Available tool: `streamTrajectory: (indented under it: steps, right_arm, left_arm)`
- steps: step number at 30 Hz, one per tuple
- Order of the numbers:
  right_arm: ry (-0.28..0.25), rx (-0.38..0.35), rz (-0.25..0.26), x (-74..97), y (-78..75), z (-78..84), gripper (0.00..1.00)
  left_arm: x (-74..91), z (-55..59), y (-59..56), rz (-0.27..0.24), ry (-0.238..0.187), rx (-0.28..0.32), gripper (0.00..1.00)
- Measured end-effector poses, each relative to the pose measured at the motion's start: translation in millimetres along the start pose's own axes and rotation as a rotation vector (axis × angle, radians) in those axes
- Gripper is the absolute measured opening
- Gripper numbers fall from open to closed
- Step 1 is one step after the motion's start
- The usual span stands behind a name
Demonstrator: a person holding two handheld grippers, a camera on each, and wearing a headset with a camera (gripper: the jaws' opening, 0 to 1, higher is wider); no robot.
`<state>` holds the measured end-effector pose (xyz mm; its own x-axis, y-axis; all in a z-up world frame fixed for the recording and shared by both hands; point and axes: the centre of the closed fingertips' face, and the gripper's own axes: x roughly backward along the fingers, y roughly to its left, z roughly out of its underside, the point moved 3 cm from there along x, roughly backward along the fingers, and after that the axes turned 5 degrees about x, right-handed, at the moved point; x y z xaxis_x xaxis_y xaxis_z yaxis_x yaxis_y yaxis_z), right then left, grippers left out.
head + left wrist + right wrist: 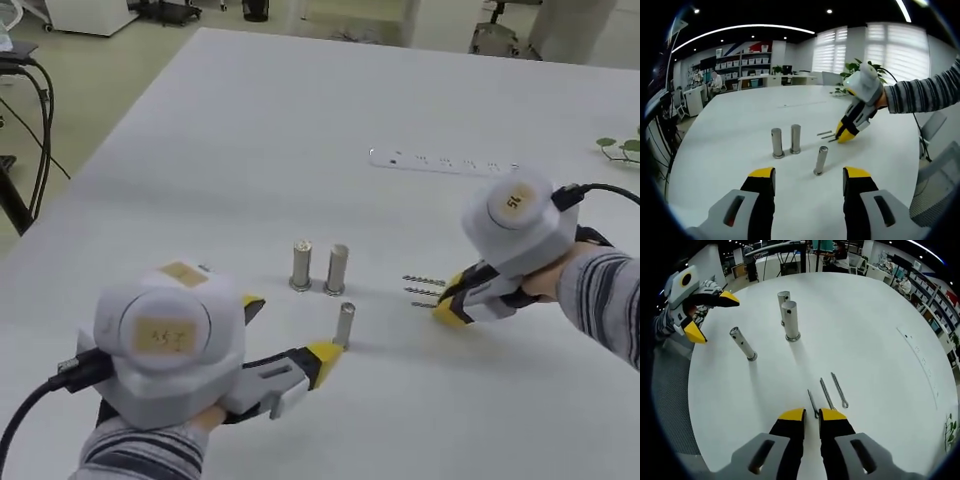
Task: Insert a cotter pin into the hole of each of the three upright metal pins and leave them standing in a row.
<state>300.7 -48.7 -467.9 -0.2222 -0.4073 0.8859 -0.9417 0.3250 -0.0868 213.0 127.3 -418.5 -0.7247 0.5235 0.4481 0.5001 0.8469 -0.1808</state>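
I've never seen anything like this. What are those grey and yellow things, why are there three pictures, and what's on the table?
There is no robot here: a person holds a two-jaw gripper in each hand. One picture comes from a camera on the person's head, looking down. The two round pictures come from cameras riding on the grippers, looking along their yellow-tipped jaws. On the white table stand three metal pins, and three thin cotter pins lie flat. A power strip lies farther back. The left gripper is open near the closest metal pin, holding nothing. The right gripper has its jaws nearly closed at the cotter pins' ends; I cannot tell whether it grips one.
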Motion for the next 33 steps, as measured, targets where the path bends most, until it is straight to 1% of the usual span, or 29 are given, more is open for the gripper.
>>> streamTrajectory:
  steps: [3, 6, 9, 11, 12, 14, 17, 19, 20, 22, 23, 25, 28, 33]
  right_arm:
    - [0.006, 0.015, -0.008, -0.6, -0.3, -0.4, 0.04]
    - [0.013, 0.02, -0.011, -1.0, -1.8, -0.4, 0.01]
    - [0.018, 0.039, 0.002, -1.5, -3.7, -0.3, 0.0]
    - [0.017, 0.027, 0.008, -1.3, -3.2, -0.3, 0.0]
    - [0.01, 0.02, 0.001, -1.5, -1.8, -0.8, 0.0]
    - [-0.005, 0.005, -0.007, -1.2, 0.6, -1.2, 0.0]
    - [-0.019, 0.01, -0.001, -0.4, 2.7, -0.9, 0.0]
    - [-0.055, 0.003, 0.001, 0.9, 5.5, -3.8, 0.0]
    - [-0.072, 0.0, 0.006, 2.7, 6.3, -5.6, 0.0]
    - [-0.08, 0.005, 0.019, 6.1, 6.6, -6.7, 0.0]
    - [-0.097, 0.019, 0.028, 9.2, 7.0, -9.0, 0.0]
    - [-0.111, 0.028, 0.038, 14.9, 8.4, -10.8, 0.0]
    - [-0.129, 0.061, 0.061, 23.6, 11.2, -13.6, 0.0]
    - [-0.178, 0.141, 0.098, 38.2, 22.3, -20.6, 0.0]
  left_arm:
    - [0.1, -0.4, 0.3, -0.001, -0.002, 0.0, 0.52]
    - [0.2, 1.0, 0.7, -0.003, 0.007, -0.005, 0.52]
    - [0.0, 0.7, 0.3, -0.001, 0.006, -0.004, 0.52]
    - [0.3, -0.2, 0.2, 0.0, 0.001, -0.002, 0.52]
    - [0.7, -1.3, 0.0, 0.001, -0.006, 0.0, 0.52]
    - [0.9, -0.8, 0.6, -0.003, -0.002, -0.003, 0.52]
    - [1.0, 0.5, 0.7, -0.004, 0.004, -0.005, 0.51]
    - [1.0, 0.9, 0.8, -0.006, 0.004, -0.006, 0.51]
    - [0.9, 2.4, 0.2, -0.005, 0.014, -0.005, 0.5]
    - [1.0, 3.0, -1.3, 0.001, 0.017, -0.005, 0.5]
    - [1.4, 3.0, -2.0, 0.001, 0.017, -0.008, 0.5]
    - [1.8, 2.4, -2.9, 0.004, 0.015, -0.009, 0.49]
    - [2.3, 1.3, -4.9, 0.012, 0.013, -0.011, 0.48]
    - [3.1, -0.5, -10.6, 0.033, 0.022, -0.019, 0.44]
